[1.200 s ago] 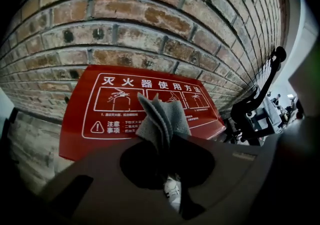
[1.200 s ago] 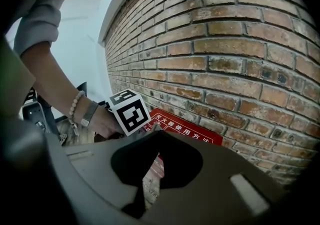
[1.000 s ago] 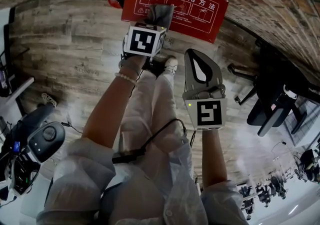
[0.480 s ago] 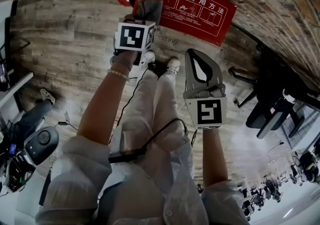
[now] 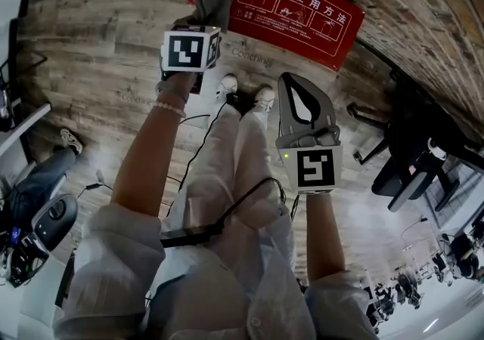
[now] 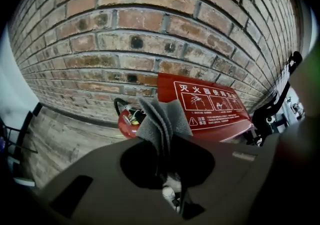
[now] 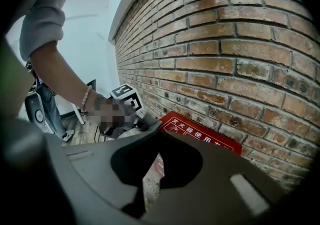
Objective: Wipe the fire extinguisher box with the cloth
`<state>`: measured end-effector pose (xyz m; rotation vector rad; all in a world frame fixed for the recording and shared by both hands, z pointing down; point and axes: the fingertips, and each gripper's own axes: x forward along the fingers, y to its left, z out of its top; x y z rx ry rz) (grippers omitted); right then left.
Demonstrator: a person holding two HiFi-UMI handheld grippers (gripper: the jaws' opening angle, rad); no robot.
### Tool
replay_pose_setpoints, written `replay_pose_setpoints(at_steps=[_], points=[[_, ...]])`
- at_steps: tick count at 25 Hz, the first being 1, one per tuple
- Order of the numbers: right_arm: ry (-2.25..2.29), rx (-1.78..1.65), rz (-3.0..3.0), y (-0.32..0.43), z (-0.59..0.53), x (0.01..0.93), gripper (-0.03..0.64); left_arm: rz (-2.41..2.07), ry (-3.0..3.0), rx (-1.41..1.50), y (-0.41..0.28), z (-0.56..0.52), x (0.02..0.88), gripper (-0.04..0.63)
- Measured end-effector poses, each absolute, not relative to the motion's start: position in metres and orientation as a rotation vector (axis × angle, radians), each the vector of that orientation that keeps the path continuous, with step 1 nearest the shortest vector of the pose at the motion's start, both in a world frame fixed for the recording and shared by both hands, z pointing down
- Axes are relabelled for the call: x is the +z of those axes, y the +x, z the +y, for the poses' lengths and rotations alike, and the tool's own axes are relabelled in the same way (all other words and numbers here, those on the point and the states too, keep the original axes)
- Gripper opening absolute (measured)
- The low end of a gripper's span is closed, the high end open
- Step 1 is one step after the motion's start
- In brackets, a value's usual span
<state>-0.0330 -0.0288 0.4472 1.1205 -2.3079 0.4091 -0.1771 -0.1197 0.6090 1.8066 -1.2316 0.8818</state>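
Two grippers up. Left gripper (image 5: 204, 21) clamped on folded grey cloth (image 6: 162, 118), near left end of red fire extinguisher box (image 5: 299, 10) at brick wall; contact unconfirmed. Right gripper (image 5: 293, 83) closed, empty. Approach step, probably. Next: press cloth to lid, sweep across.

The right hand-held gripper (image 7: 159, 132) seems to have its jaws together, empty; beyond them the red fire extinguisher box (image 7: 202, 137) sits against the brick wall (image 7: 225, 59).
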Motion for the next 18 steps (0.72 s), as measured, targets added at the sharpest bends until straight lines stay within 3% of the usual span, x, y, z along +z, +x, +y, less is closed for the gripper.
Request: replay_pose_setpoints(at_steps=[18], points=[[1.171,0.402,-2.301,-0.026,-0.02,0.433,0.006,-1.275,1.926,0.768,-0.178,-0.118,0.566,0.011]])
